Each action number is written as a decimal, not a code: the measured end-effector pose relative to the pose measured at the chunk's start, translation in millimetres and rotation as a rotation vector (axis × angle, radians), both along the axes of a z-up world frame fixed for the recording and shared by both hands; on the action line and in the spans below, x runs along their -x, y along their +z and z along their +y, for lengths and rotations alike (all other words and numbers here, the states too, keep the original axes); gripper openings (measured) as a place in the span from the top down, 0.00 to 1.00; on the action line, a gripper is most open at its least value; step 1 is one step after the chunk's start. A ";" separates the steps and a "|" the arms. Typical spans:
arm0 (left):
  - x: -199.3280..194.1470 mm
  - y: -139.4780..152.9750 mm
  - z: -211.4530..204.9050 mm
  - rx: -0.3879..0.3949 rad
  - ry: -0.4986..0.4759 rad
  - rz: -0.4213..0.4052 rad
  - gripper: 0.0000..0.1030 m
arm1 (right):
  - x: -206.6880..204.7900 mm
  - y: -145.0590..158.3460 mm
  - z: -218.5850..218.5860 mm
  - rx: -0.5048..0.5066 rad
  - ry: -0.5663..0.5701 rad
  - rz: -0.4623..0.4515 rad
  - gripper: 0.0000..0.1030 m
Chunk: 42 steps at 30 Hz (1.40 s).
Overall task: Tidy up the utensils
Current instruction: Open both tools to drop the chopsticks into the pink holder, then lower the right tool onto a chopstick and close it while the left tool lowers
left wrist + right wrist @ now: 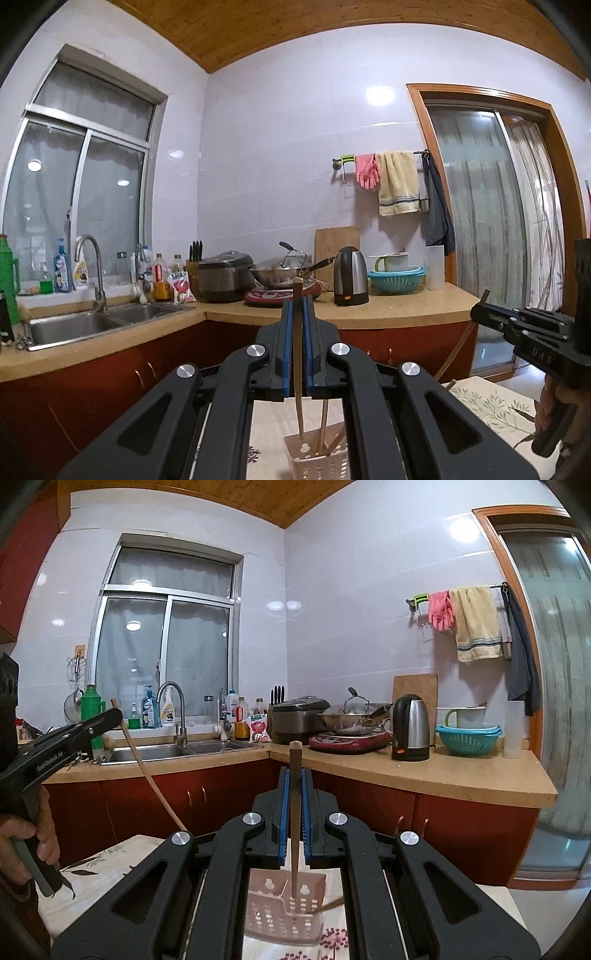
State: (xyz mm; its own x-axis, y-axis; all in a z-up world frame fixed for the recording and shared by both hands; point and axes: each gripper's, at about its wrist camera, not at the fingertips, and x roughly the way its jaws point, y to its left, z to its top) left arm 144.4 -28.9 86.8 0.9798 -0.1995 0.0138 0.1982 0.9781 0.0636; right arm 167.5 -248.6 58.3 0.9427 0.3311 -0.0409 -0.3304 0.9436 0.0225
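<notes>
We have both tools clamped on chopsticks over the pink holder. Left tool (298, 301): blue pads pressed onto 1 wooden chopstick (297, 354), held near vertical, top end poking above the fingertips, lower end down inside the pink perforated utensil holder (317, 458). 2 more sticks (325, 424) already sit in that holder, leaning. Right tool (295, 775): also pinching 1 chopstick (294, 812) upright, its tip inside a compartment of the same holder (284, 908); another stick (327, 904) leans out of the holder's right side. In the right wrist view we see the left tool (110, 716) at the left edge, gripped by the person's hand (33, 834), its chopstick (151, 775) running diagonally down toward the table. In the left wrist view the right tool (480, 308) shows at the right edge. Holder stands on a tabletop with a leaf-print cloth (491, 402). Behind: kitchen counter (443, 771) with sink (177, 751), kettle (410, 727), wok (351, 716).
</notes>
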 end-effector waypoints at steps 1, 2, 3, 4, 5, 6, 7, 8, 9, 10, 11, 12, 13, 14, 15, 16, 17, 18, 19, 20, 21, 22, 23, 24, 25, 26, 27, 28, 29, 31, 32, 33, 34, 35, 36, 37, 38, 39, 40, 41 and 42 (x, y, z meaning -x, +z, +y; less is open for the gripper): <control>-4.0 -3.5 -0.5 0.003 0.000 0.006 0.94 | -6.5 -3.5 0.9 -0.001 0.001 0.007 0.94; -10.6 -9.6 -1.7 0.004 0.002 0.021 0.94 | -13.6 -8.5 1.9 -0.002 0.001 0.020 0.94; -16.3 -16.8 -2.4 0.006 0.006 0.036 0.94 | -20.0 -13.8 2.7 -0.005 0.003 0.034 0.94; -20.4 -22.1 -2.5 0.009 0.009 0.049 0.94 | -23.6 -18.1 3.4 -0.008 0.004 0.046 0.94; -26.1 -30.0 -2.5 0.015 0.010 0.068 0.94 | -30.9 -26.9 4.2 -0.009 0.006 0.069 0.94; -32.0 -38.3 -2.8 0.018 0.013 0.090 0.94 | -34.5 -32.3 5.2 -0.009 0.008 0.081 0.94; -36.2 -43.9 -2.3 0.019 0.016 0.105 0.94 | -39.2 -40.2 6.4 -0.009 0.008 0.099 0.94; -41.8 -52.5 -2.1 0.023 0.015 0.128 0.94 | -41.3 -45.4 7.6 -0.009 0.008 0.111 0.94; -45.0 -57.4 -2.5 0.026 0.012 0.145 0.94 | -45.1 -53.1 8.1 -0.010 0.009 0.130 0.94; -49.9 -65.7 -2.7 0.027 0.012 0.169 0.94 | -48.3 -60.0 8.6 -0.011 0.010 0.146 0.94; -53.7 -72.9 -3.0 0.025 0.013 0.190 0.94 | -51.0 -66.0 9.3 -0.008 0.010 0.160 0.94; -56.0 -76.7 -3.3 0.022 0.015 0.202 0.94 | -52.3 -70.5 10.6 -0.003 0.009 0.171 0.94; -58.7 -83.2 -3.3 0.020 0.015 0.220 0.94 | -53.5 -74.1 11.7 0.002 0.010 0.180 0.94; -61.6 -88.0 -3.4 0.018 0.013 0.237 0.94 | -54.7 -76.6 12.6 0.005 0.011 0.187 0.94; -63.9 -93.8 -2.9 0.019 0.014 0.258 0.94 | -55.7 -80.3 13.8 0.009 0.016 0.201 0.94; -64.5 -96.6 -2.0 0.021 0.012 0.269 0.94 | -56.1 -83.5 14.5 0.010 0.020 0.213 0.93; -64.5 -99.7 -1.0 0.023 0.011 0.280 0.93 | -55.3 -85.6 14.9 0.008 0.017 0.214 0.93; -64.6 -100.4 -0.9 0.022 0.014 0.283 0.89 | -53.5 -87.2 14.9 0.006 0.017 0.214 0.92; -63.5 -101.6 -0.8 0.017 0.018 0.287 0.80 | -52.1 -88.0 15.0 0.009 0.017 0.216 0.90; -61.5 -102.2 -0.4 0.014 0.022 0.288 0.75 | -52.3 -88.0 14.9 0.010 0.015 0.216 0.83; -58.5 -102.3 0.4 0.015 0.027 0.284 0.65 | -49.3 -87.5 14.2 0.010 0.011 0.211 0.78; -56.3 -102.0 1.4 0.017 0.029 0.281 0.59 | -46.2 -86.3 13.1 0.009 0.006 0.204 0.69; -53.9 -100.8 1.6 0.017 0.032 0.276 0.57 | -45.0 -84.6 12.2 0.007 0.003 0.199 0.66; -49.1 -99.4 2.4 0.015 0.036 0.271 0.53 | -40.6 -82.1 10.8 0.007 -0.003 0.192 0.65; -47.9 -99.1 2.2 0.012 0.038 0.269 0.50 | -37.2 -79.6 9.4 0.007 -0.007 0.186 0.64; -44.2 -98.1 3.0 0.009 0.041 0.267 0.49 | -31.6 -76.3 7.7 0.005 -0.010 0.178 0.64; -43.0 -97.7 3.4 0.008 0.043 0.266 0.47 | -26.1 -73.2 5.9 0.003 -0.012 0.171 0.63; -38.8 -96.4 5.7 0.009 0.047 0.267 0.45 | -20.1 -70.4 3.8 0.003 -0.016 0.162 0.62; -36.1 -95.0 7.2 0.012 0.051 0.266 0.44 | -12.5 -68.0 1.8 0.006 -0.024 0.150 0.60; -27.4 -91.2 12.9 0.021 0.059 0.260 0.41 | -1.1 -64.6 -1.5 0.015 -0.038 0.136 0.58; -24.6 -90.4 15.8 0.023 0.066 0.257 0.41 | 2.9 -63.4 -3.4 0.017 -0.042 0.133 0.58; -20.5 -89.2 18.8 0.023 0.074 0.255 0.41 | 9.5 -62.3 -6.1 0.019 -0.049 0.129 0.58; -15.7 -87.9 22.4 0.023 0.083 0.256 0.41 | 14.2 -62.0 -8.0 0.021 -0.053 0.129 0.58; -11.5 -86.6 25.3 0.025 0.090 0.256 0.41 | 19.1 -61.9 -10.0 0.025 -0.059 0.128 0.58; -7.4 -85.2 27.6 0.023 0.098 0.256 0.41 | 26.0 -62.1 -12.6 0.031 -0.071 0.126 0.58; -4.4 -84.5 29.1 0.021 0.105 0.254 0.40 | 29.2 -61.9 -14.3 0.034 -0.078 0.126 0.58; -0.6 -83.8 31.2 0.020 0.112 0.253 0.40 | 34.0 -62.4 -16.6 0.034 -0.085 0.126 0.58; 4.1 -83.5 33.1 0.018 0.120 0.251 0.40 | 37.1 -63.2 -17.9 0.034 -0.089 0.129 0.58; 8.0 -83.9 34.4 0.017 0.125 0.252 0.40 | 41.0 -64.9 -19.7 0.034 -0.093 0.132 0.58; 12.9 -85.1 35.5 0.015 0.132 0.254 0.40 | 45.9 -67.4 -22.0 0.031 -0.100 0.137 0.58; 16.4 -86.6 35.7 0.010 0.138 0.258 0.40 | 49.7 -69.8 -23.6 0.029 -0.102 0.141 0.58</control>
